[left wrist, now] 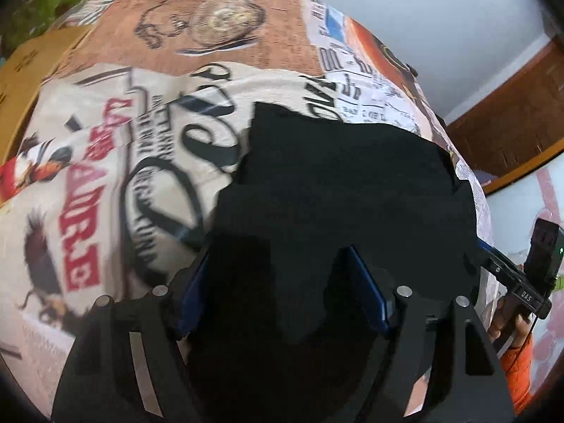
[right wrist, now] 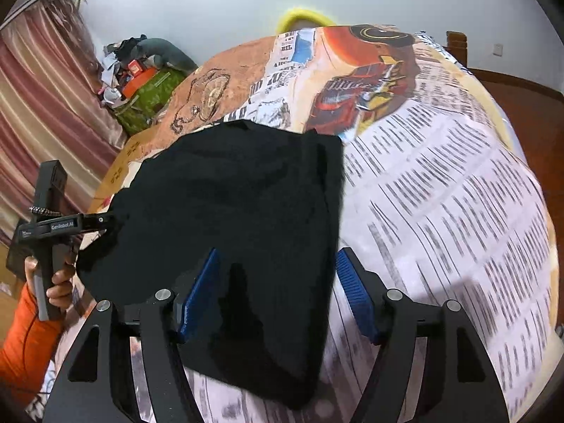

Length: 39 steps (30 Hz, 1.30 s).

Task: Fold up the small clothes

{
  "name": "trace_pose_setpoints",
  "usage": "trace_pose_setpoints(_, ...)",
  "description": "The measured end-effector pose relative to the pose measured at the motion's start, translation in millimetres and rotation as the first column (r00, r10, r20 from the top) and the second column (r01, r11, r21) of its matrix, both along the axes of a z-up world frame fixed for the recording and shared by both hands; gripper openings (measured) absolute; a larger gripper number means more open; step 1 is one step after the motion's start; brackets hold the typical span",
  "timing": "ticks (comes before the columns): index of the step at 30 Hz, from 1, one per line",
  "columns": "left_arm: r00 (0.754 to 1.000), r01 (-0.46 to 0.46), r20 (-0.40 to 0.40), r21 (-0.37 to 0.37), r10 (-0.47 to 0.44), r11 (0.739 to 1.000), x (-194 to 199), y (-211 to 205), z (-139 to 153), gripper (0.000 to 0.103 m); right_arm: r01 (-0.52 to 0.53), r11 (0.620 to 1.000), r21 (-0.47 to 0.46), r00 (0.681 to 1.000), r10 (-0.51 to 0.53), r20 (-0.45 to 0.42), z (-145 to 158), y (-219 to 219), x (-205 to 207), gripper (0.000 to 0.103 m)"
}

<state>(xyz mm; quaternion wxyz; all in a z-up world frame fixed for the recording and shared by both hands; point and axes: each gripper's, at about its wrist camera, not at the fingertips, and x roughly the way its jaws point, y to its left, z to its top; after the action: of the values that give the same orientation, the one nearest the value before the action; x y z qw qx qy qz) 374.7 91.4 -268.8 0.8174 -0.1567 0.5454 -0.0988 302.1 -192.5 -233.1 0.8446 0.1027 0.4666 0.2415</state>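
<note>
**Tongs apart over black garment on printed bedspread**

Left wrist view: The left tongs (left wrist: 282,289) stand apart, pads clear of the cloth. The black garment (left wrist: 338,190) lies flat on the printed bedspread (left wrist: 105,162), beneath and ahead of the pads. The right tongs (left wrist: 493,264) are at the garment's right edge, held by a hand (left wrist: 507,317).

Right wrist view: The right tongs (right wrist: 278,292) stand apart. The garment (right wrist: 239,197) lies between and ahead of the pads, its right edge just inside the right pad. The left tongs (right wrist: 102,220) meet the garment's left edge.

One black garment (right wrist: 239,190), two hand-held grippers, left (left wrist: 282,292) and right (right wrist: 278,292), one printed bedspread (right wrist: 440,183).
</note>
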Motion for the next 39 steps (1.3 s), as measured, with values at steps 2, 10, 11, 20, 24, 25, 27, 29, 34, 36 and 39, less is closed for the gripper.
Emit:
trace_pose_setpoints(2,1.0,0.022,0.001,0.022,-0.022,1.0,5,-7,-1,0.067,-0.006,1.0,0.004,1.0,0.006,0.006,-2,4,5,0.066)
trace_pose_setpoints(10,0.999,-0.047,0.006,-0.053,0.047,0.997,2,13,1,0.024,0.006,0.999,-0.041,0.999,-0.004,0.037,-5,11,14,0.017)
trace_pose_setpoints(11,0.998,-0.053,0.011,-0.051,0.054,0.997,-1,15,4,0.02,0.003,1.0,-0.023,1.0,-0.002,0.028,-3,10,13,0.015)
trace_pose_setpoints(20,0.989,-0.024,0.146,-0.02,0.027,0.999,-41,14,65,0.014,-0.023,1.0,-0.013,0.993,0.025,0.115,45,16,-14,0.007)
trace_pose_setpoints(24,0.974,-0.038,0.223,0.031,0.03,0.999,-64,18,99,0.013,-0.051,0.998,-0.023,0.984,0.054,0.168,72,29,-27,0.007)
trace_pose_setpoints(25,0.97,-0.044,0.239,0.04,0.034,0.998,-69,21,105,0.013,-0.059,0.998,-0.022,0.981,0.062,0.182,80,33,-30,0.007)
trace_pose_setpoints(27,0.958,-0.067,0.281,0.052,0.05,0.996,-83,32,124,0.013,-0.071,0.997,-0.02,0.975,0.074,0.211,93,42,-36,0.007)
trace_pose_setpoints(29,0.947,-0.092,0.313,0.057,0.07,0.994,-96,46,141,0.013,-0.085,0.996,-0.009,0.968,0.084,0.236,105,52,-41,0.007)
trace_pose_setpoints(34,0.926,-0.156,0.361,0.09,0.114,0.984,-119,81,167,0.013,-0.126,0.991,0.035,0.953,0.111,0.282,126,82,-49,0.007)
trace_pose_setpoints(36,0.922,-0.187,0.363,0.106,0.138,0.977,-123,98,170,0.013,-0.145,0.988,0.056,0.951,0.123,0.285,127,98,-50,0.007)
trace_pose_setpoints(39,0.922,-0.229,0.345,0.118,0.176,0.966,-126,121,164,0.013,-0.172,0.982,0.073,0.951,0.146,0.273,120,122,-49,0.007)
